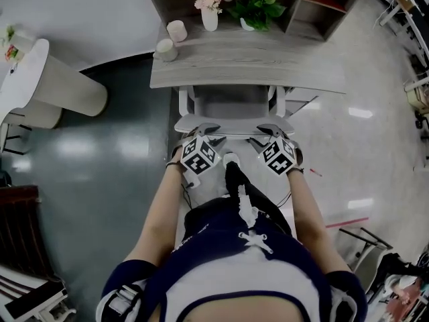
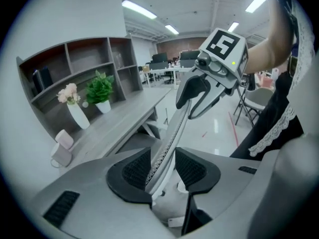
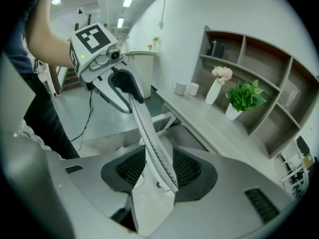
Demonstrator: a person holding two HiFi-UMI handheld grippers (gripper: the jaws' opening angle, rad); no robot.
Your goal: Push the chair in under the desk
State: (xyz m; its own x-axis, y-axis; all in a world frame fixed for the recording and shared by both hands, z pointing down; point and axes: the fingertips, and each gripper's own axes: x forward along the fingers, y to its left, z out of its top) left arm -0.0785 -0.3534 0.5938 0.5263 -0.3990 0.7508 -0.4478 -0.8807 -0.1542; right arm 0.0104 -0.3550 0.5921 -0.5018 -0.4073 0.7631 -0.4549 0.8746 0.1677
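Note:
A white chair stands in front of the grey desk (image 1: 248, 69), its seat partly under the desktop and its backrest (image 1: 234, 123) toward me. My left gripper (image 1: 204, 134) is shut on the left part of the backrest's top edge, and my right gripper (image 1: 268, 134) is shut on the right part. In the left gripper view the mesh-edged backrest (image 2: 169, 138) runs between the dark pads of the left gripper (image 2: 162, 171), with the right gripper (image 2: 199, 96) clamped farther along. The right gripper view mirrors this: the backrest (image 3: 149, 138) lies between the right gripper's (image 3: 154, 171) pads, and the left gripper (image 3: 122, 91) holds it beyond.
On the desk stand a white vase of pink flowers (image 1: 209, 9), a potted green plant (image 1: 258, 7) and two pale cups (image 1: 171, 39), backed by a shelf unit. A white round table (image 1: 40, 79) is at the left. Folding chairs and red floor tape (image 1: 347, 222) are at the right.

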